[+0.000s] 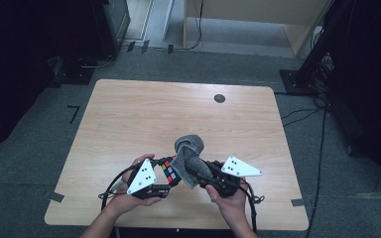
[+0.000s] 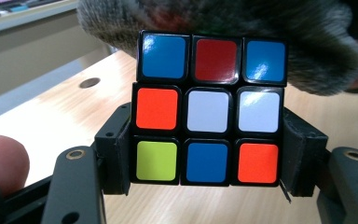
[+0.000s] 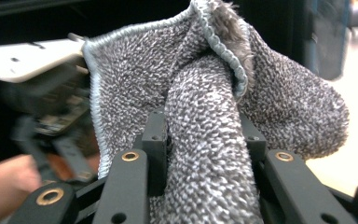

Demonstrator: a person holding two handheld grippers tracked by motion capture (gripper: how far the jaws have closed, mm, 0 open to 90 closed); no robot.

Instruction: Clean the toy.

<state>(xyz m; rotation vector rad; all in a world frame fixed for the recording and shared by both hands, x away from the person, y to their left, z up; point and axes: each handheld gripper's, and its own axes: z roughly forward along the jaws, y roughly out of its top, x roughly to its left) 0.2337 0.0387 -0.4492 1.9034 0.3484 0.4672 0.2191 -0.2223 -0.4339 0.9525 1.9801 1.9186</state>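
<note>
— Where's the cube [image 2: 208, 108]?
— Squeezed in the left claw [image 2: 205, 186], above the table [image 1: 129, 114]. The right claw [image 3: 204, 154] pinches the cloth [image 3: 205, 140] against it.
— What could go wrong?
— Rub hard and the cube might pop out.

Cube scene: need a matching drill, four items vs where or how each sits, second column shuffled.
Items:
1. cube
2. cloth
3. round hole
4. table

Places or states:
A. clamped between the right gripper's jaws
B. far side of the tabletop, right of middle
C. clamped between the left gripper's jaws
D. light wood, on grey carpet

Pairs: 1-C, 2-A, 3-B, 4-D
</note>
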